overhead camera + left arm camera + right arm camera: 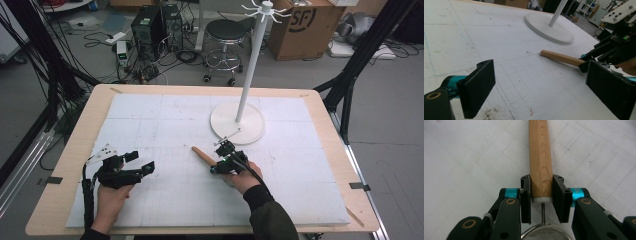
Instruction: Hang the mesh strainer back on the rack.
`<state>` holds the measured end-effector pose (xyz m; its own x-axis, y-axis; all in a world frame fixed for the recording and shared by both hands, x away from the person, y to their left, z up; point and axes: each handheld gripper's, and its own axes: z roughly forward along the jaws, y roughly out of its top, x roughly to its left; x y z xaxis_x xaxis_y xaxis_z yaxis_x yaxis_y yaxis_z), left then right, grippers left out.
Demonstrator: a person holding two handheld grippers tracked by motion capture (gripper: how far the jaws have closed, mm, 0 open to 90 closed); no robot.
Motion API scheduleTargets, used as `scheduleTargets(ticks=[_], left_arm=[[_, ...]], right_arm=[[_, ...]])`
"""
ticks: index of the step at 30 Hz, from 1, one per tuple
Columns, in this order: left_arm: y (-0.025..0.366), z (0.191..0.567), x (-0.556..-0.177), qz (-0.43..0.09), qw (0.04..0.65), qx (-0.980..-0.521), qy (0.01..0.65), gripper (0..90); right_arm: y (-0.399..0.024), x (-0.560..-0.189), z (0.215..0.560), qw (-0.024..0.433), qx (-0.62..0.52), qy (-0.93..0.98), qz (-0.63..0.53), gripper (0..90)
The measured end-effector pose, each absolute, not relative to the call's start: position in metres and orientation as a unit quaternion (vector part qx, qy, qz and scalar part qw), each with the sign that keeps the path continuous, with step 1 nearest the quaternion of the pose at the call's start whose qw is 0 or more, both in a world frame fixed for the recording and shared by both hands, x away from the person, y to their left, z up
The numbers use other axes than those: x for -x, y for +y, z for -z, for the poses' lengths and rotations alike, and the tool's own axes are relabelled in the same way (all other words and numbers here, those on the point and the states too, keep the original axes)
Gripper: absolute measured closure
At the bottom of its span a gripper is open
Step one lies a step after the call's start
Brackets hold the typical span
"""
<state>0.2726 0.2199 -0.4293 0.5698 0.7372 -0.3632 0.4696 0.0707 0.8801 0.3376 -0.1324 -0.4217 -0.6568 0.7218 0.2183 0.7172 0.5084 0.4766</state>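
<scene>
The work surface is formed by a light wooden table point(75, 145), most of which is covered by a white foam board ruled with a faint pencil grid point(165, 125). At the far right of the board a white stand with a round flat base, a slim upright pole and a crown of hooks point(239, 122) is set. On the floor behind the table, a brown cardboard box point(305, 25) is seen; the large black letters "SF" are printed on its side.

The task's item, a strainer with a round, light-brown wooden handle point(540, 160), is laid flat on the board in front of the stand's base, near it but apart. A line of small capital letters is stamped along the handle; it appears to begin with "KITCHEN", and the remainder cannot be read. At the near end of the handle a white collar, a thin metal shaft and the rim of a wire mesh bowl are visible in the right gripper view.

The right gripper point(541, 192) is clenched on the handle at the collar end, one black pad pressed against each side. The left gripper point(140, 162) is held at the left of the board, well apart from the strainer, with its jaws spread wide and nothing between them.
</scene>
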Motion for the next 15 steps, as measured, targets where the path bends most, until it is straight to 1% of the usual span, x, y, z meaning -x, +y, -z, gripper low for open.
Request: scheduleTargets(ticks=[5,9,15], left_arm=[[0.219,0.429,-0.272,-0.114,0.579,-0.672,0.448,9.6],[0.219,0.429,-0.272,-0.115,0.579,-0.671,0.449,9.6],[0.219,0.429,-0.272,-0.115,0.578,-0.673,0.448,9.6]], right_arm=[[-0.144,-0.337,0.409,-0.007,-0.427,0.851,-0.307,71.4],[-0.15,-0.338,0.398,-0.011,-0.419,0.853,-0.311,71.4],[-0.156,-0.34,0.372,0.006,-0.414,0.854,-0.316,71.4]])
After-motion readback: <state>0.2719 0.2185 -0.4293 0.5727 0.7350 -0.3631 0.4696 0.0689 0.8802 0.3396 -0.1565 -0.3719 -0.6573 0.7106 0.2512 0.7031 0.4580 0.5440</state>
